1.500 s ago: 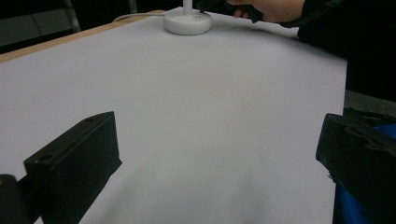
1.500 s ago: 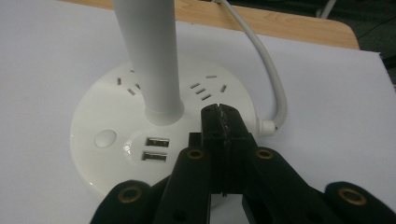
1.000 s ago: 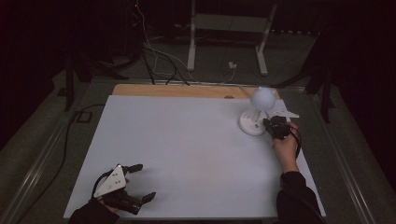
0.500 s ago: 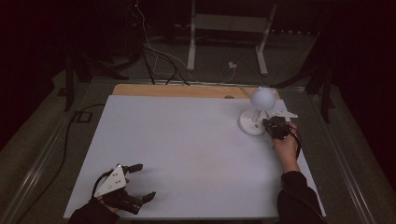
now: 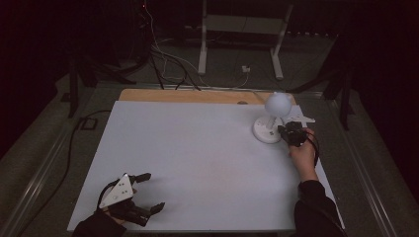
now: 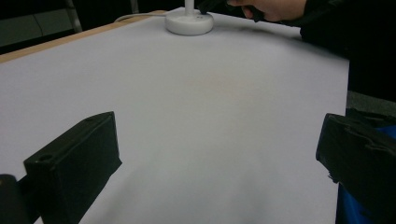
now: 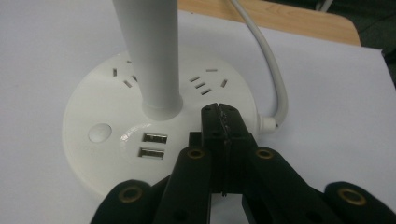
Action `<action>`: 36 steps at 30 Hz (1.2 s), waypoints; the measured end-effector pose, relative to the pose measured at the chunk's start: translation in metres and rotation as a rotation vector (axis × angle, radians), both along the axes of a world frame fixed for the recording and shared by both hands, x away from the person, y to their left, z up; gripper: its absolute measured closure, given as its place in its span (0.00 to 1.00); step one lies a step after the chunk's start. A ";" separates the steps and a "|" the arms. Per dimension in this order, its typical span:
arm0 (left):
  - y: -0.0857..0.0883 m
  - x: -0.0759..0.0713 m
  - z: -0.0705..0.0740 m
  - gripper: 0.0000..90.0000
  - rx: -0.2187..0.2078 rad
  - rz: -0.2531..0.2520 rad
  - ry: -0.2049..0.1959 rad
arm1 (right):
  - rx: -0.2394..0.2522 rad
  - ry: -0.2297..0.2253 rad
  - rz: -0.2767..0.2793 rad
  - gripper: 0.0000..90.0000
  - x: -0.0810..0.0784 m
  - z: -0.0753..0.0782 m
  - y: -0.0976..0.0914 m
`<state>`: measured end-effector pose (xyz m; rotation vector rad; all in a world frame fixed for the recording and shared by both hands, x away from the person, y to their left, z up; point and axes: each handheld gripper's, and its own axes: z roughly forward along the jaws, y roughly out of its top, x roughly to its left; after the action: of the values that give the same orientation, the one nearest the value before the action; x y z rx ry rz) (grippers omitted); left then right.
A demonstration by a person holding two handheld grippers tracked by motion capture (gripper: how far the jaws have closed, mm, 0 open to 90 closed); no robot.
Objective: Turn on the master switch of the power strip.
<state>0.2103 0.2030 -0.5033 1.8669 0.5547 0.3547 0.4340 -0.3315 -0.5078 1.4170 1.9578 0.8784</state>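
White table (image 5: 197, 148) bears one lamp (image 5: 269, 129); right gripper (image 7: 219, 112) closed empty, left gripper (image 5: 148, 193) wide.

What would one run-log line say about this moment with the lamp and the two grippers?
right gripper: fingers shut, tips on lamp base | left gripper: open, on the table, away from lamp | lamp: upright

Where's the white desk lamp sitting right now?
In the high view the white desk lamp stands at the table's far right, near the wooden edge, with the shut right claw at its round base.
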 end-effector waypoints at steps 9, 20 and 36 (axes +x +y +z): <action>0.000 0.000 0.000 0.00 0.000 0.003 -0.001 | -0.024 0.023 -0.018 0.96 0.005 0.008 0.004; 0.000 0.000 0.000 0.00 0.002 0.003 0.001 | 0.018 0.001 -0.018 0.73 0.001 0.014 -0.006; 0.002 0.000 0.001 0.00 -0.008 0.006 -0.002 | 0.037 -0.002 0.044 0.25 -0.009 0.021 -0.003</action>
<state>0.2101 0.2046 -0.5028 1.8577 0.5602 0.3581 0.4255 -0.3343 -0.4870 1.3984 1.9872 0.9403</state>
